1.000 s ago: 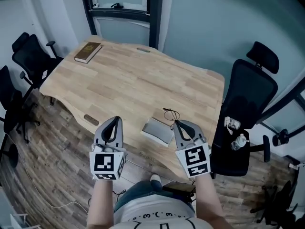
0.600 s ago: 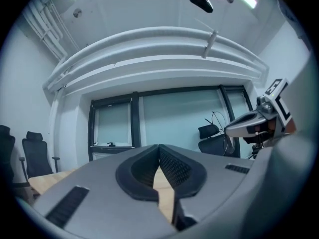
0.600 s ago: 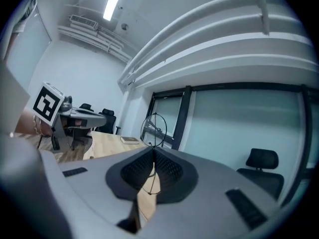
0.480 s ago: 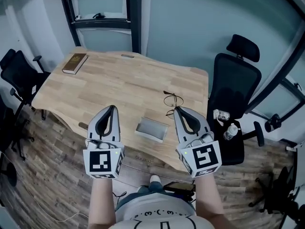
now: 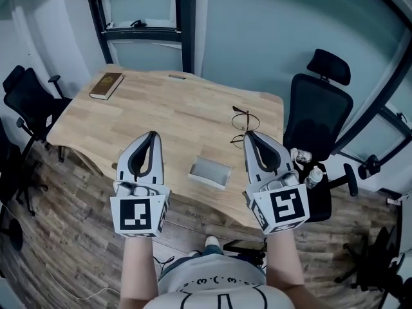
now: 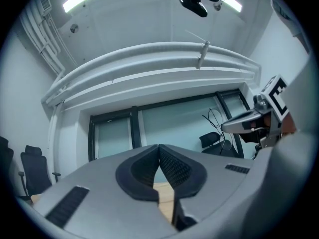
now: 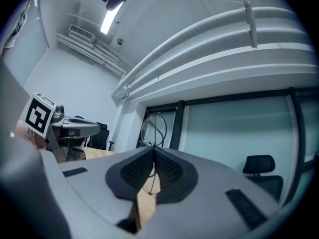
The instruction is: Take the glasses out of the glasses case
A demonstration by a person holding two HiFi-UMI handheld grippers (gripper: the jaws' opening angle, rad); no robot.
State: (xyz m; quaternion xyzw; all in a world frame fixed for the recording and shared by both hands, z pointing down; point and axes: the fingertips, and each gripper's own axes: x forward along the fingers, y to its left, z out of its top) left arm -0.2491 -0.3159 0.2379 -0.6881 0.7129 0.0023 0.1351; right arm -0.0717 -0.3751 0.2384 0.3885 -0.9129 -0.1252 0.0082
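Thin black wire-framed glasses (image 5: 243, 122) hang above the table's right side, one temple pinched in my right gripper (image 5: 250, 136), which is shut on them. In the right gripper view a lens loop of the glasses (image 7: 154, 128) stands above my right gripper's (image 7: 153, 151) closed tips, with the wire running down between the pads. The grey glasses case (image 5: 210, 170) lies open on the wooden table (image 5: 161, 108) near its front edge, between both grippers. My left gripper (image 5: 152, 136) is held up left of the case, shut and holding nothing; its tips (image 6: 159, 148) meet.
A brown book (image 5: 106, 85) lies at the table's far left corner. A black office chair (image 5: 322, 118) stands right of the table with bottles (image 5: 313, 176) on its seat. More black chairs (image 5: 26, 98) stand at the left. Wooden floor lies below.
Both grippers have risen. The glasses, pinched in the right gripper, have gone up with it and now hang higher above the table. The case stays on the table.
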